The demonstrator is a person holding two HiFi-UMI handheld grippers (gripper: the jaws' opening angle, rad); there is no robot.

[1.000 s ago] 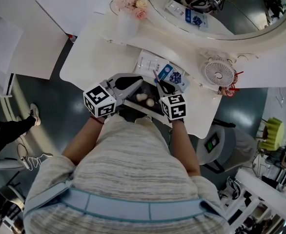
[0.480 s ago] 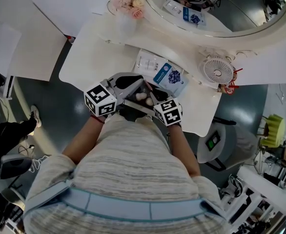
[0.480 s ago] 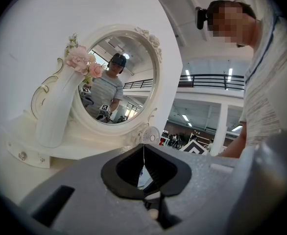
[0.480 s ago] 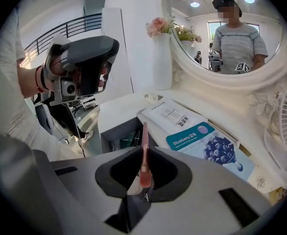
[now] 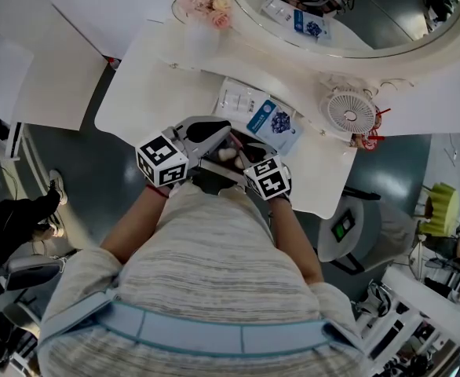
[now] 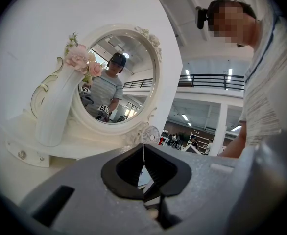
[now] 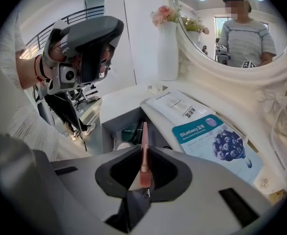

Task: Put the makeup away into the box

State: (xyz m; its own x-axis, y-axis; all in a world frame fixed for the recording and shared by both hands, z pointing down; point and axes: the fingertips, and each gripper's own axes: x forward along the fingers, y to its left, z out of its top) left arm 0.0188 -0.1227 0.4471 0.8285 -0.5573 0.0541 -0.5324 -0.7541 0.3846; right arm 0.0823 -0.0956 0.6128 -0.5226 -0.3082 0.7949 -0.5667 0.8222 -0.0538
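A slim pink makeup stick (image 7: 143, 153) is clamped upright between the jaws of my right gripper (image 7: 144, 169), its tip pointing down over the open dark box (image 7: 125, 131). In the head view the right gripper (image 5: 242, 149) hangs over the box (image 5: 253, 146) at the white table's front edge. Pale egg-shaped sponges (image 5: 227, 155) lie inside. My left gripper (image 5: 217, 133) is held level at the box's left side. Its jaws (image 6: 143, 168) are shut, with nothing seen between them.
A blueberry face-mask sachet (image 5: 273, 124) and a white sachet (image 5: 238, 99) lie on the table behind the box. A small white fan (image 5: 350, 116) stands at the right, a white vase with flowers (image 5: 206, 22) at the back left, and the oval mirror (image 5: 355, 14) behind.
My right gripper has moved left and down with the pink stick, from beside the sachets to over the box. The left gripper has stayed still.
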